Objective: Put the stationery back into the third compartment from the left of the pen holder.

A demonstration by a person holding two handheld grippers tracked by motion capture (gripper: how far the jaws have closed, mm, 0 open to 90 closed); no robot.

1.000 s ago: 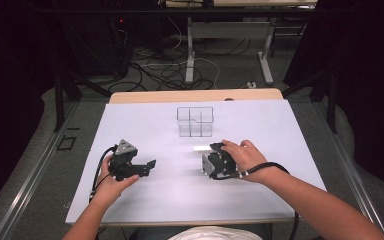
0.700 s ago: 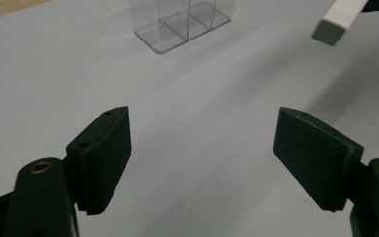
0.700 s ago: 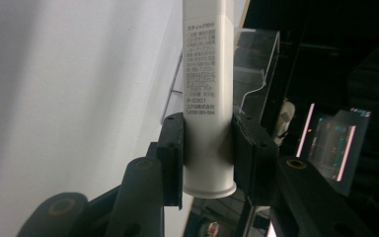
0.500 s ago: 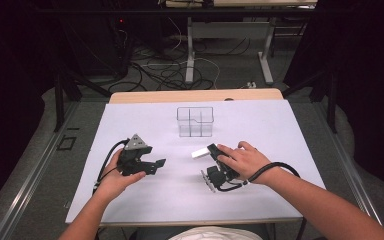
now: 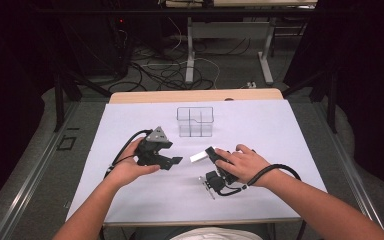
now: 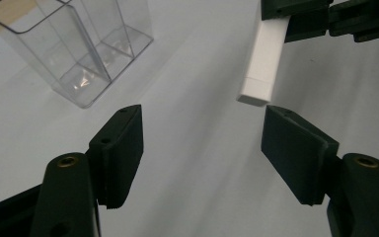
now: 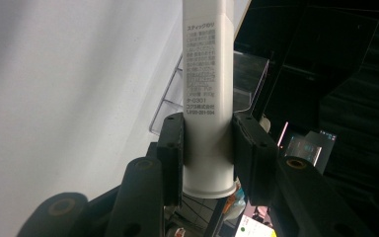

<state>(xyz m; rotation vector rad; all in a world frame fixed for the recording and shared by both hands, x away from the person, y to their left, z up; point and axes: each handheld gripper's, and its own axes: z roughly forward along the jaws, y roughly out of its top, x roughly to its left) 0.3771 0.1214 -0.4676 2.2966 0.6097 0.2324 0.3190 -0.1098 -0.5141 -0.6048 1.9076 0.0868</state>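
Our right gripper (image 7: 208, 158) has its fingers pinching a white glue stick (image 7: 208, 98) near its capped end, so most of the tube juts out beyond them. The left gripper (image 6: 205, 153), fingers spread and empty, faces its free end just ahead, with the clear divided box (image 6: 79, 44) beyond on the desk (image 5: 260, 125). We judge the stick light, rigid and slick, best taken across its middle.

White-covered table (image 5: 280, 130) with a clear divided container (image 5: 195, 121) standing near its far edge
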